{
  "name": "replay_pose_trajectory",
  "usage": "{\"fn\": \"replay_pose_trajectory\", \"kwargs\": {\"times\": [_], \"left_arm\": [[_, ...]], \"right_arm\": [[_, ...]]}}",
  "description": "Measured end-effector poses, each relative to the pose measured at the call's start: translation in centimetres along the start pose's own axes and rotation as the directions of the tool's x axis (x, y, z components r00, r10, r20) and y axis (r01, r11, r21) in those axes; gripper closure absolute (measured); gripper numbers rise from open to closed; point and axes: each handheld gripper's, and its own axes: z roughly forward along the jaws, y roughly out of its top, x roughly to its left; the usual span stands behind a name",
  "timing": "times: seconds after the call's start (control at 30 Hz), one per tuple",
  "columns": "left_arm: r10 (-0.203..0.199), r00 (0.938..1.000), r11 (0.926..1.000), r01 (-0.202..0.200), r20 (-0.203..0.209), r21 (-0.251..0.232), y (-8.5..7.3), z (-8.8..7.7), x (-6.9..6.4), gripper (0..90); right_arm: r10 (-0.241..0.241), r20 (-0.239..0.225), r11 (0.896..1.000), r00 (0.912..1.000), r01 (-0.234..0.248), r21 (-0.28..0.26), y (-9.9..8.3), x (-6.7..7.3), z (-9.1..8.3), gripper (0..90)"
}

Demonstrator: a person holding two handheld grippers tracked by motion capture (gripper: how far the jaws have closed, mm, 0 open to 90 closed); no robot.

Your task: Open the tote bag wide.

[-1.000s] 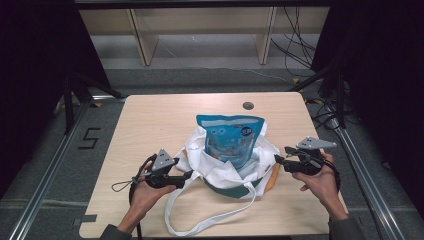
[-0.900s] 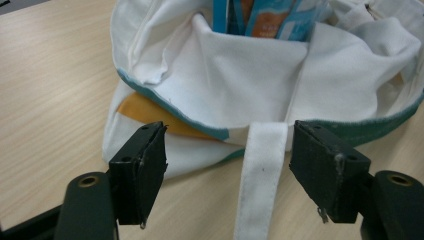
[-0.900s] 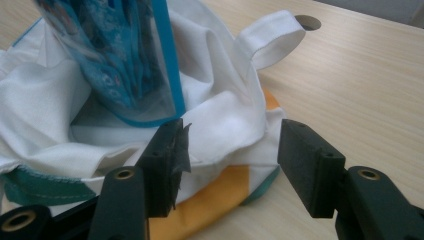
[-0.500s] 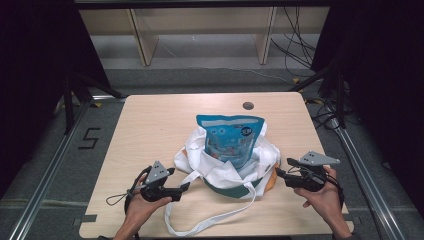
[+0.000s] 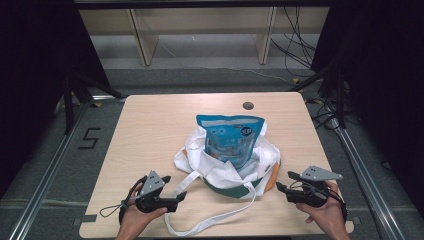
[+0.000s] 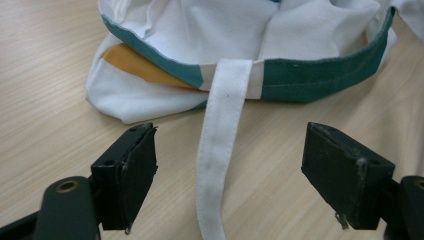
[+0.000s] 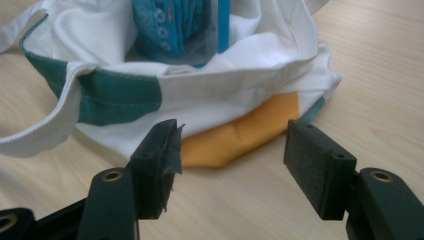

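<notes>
At the near left of the table (image 5: 150,130) we find the left hand-held gripper (image 5: 181,196), lying level and pointing right toward the white cloth bag (image 5: 227,172). Its jaws have just been opening and stand wide apart; in the left gripper view the bag's white strap (image 6: 220,145) runs along the table between them, touched by neither pad.

At the middle of the table, toward the near edge, we record the bag, slumped, with a green band at its mouth and an orange patch underneath. A blue snack pouch (image 5: 231,137) stands upright inside it, its top well above the cloth. The strap loops from the bag's near side to the near table edge.

At the near right we find the right hand-held gripper (image 5: 281,187), level and pointing left at the bag. Its jaws have also just been opening and grip nothing; the right gripper view shows the orange corner (image 7: 240,135) just beyond them, apart from both pads.
</notes>
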Motion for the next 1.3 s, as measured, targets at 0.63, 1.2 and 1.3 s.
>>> {"fn": "replay_pose_trajectory", "kwargs": {"times": [0.63,1.2,1.3], "left_arm": [[0.095,0.9955,0.9930,-0.095,0.001,0.071,-1.1,0.3,-2.6,20.1],[0.125,0.9921,0.9881,-0.123,-0.011,0.091,-1.0,0.7,-2.1,15.2],[0.125,0.9920,0.9880,-0.124,-0.013,0.092,-1.0,0.7,-2.1,15.2]], "right_arm": [[-0.025,-0.027,0.995,0.9993,0.028,0.092,-3.9,2.1,-0.9,37.0],[-0.067,-0.042,0.990,0.9969,0.072,0.125,-3.8,2.4,-0.4,35.1],[-0.076,-0.036,0.990,0.9965,0.080,0.120,-3.8,2.4,-0.5,34.9]]}}
